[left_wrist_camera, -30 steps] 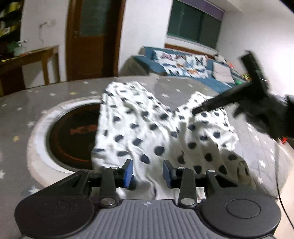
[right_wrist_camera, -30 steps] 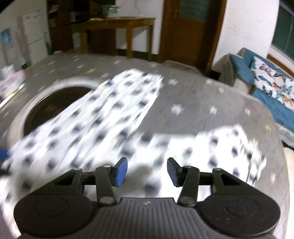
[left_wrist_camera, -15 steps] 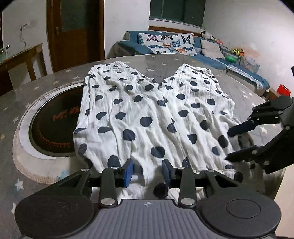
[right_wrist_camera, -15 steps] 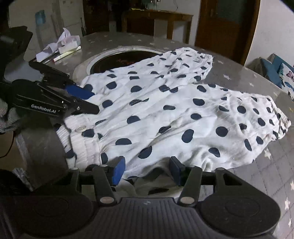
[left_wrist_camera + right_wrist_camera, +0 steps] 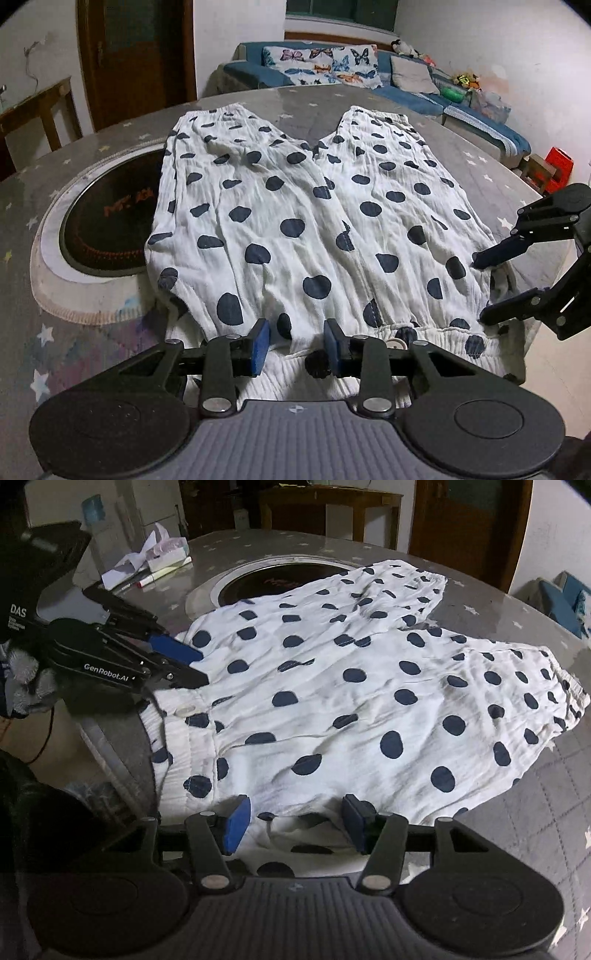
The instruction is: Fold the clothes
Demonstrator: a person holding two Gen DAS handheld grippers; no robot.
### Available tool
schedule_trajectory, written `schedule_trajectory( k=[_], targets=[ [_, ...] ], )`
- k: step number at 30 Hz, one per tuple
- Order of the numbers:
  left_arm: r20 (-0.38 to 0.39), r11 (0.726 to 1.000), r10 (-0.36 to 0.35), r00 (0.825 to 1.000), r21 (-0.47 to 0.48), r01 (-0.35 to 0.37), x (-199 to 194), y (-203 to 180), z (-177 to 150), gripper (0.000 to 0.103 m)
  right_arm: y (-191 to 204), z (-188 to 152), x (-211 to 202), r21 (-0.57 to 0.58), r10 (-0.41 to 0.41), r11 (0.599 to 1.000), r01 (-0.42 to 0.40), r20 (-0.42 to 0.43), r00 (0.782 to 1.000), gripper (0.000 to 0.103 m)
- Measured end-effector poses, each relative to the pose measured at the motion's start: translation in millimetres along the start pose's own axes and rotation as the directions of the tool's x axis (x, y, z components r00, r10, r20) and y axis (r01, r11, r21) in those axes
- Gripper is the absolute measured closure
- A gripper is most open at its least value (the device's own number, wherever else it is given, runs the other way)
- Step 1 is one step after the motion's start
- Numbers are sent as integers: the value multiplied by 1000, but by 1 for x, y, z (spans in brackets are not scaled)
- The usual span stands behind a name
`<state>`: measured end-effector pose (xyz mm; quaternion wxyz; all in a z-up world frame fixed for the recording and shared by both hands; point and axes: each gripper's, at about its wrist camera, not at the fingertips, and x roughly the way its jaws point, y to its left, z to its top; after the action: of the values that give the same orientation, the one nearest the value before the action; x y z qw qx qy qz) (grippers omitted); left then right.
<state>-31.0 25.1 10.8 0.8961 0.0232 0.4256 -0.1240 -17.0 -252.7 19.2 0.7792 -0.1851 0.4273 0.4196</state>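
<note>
White trousers with dark polka dots lie spread flat on the grey round table, legs pointing away and the waistband at the near edge. My left gripper is open over the waistband, blue pads apart, cloth lying between and under them. From the right wrist view the left gripper sits at the waist near a white button. My right gripper stands open at the trousers' other waist corner, its jaws widening, cloth under them. The right gripper straddles that corner in the left wrist view.
A round dark hob is sunk in the table, partly under one trouser leg. Papers and pens lie at the table's far left. A blue sofa, a red box and a wooden side table stand beyond the table.
The trousers, rumpled and moving a second ago, now lie flat and spread. My right gripper swung across to the right waist corner and opened wider. The left gripper stayed at the waistband.
</note>
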Motion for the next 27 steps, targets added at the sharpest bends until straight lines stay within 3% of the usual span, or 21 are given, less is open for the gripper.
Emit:
schedule_trajectory(
  k=[6, 10, 18, 27],
  targets=[
    [106, 1000, -25, 994, -14, 27, -15, 9, 35, 66, -42, 19, -19, 90, -48, 995, 40, 89, 995, 47],
    [158, 998, 13, 987, -69, -2, 0, 15, 64, 66, -82, 39, -11, 131, -161, 981, 145, 116, 980, 47],
    [128, 985, 108, 986, -146, -89, 62, 33, 112, 67, -156, 64, 24, 238, -290, 938, 252, 140, 947, 47],
    [93, 976, 158, 983, -164, -142, 124, 55, 146, 70, -200, 61, 52, 302, -325, 913, 275, 129, 937, 47]
  ],
)
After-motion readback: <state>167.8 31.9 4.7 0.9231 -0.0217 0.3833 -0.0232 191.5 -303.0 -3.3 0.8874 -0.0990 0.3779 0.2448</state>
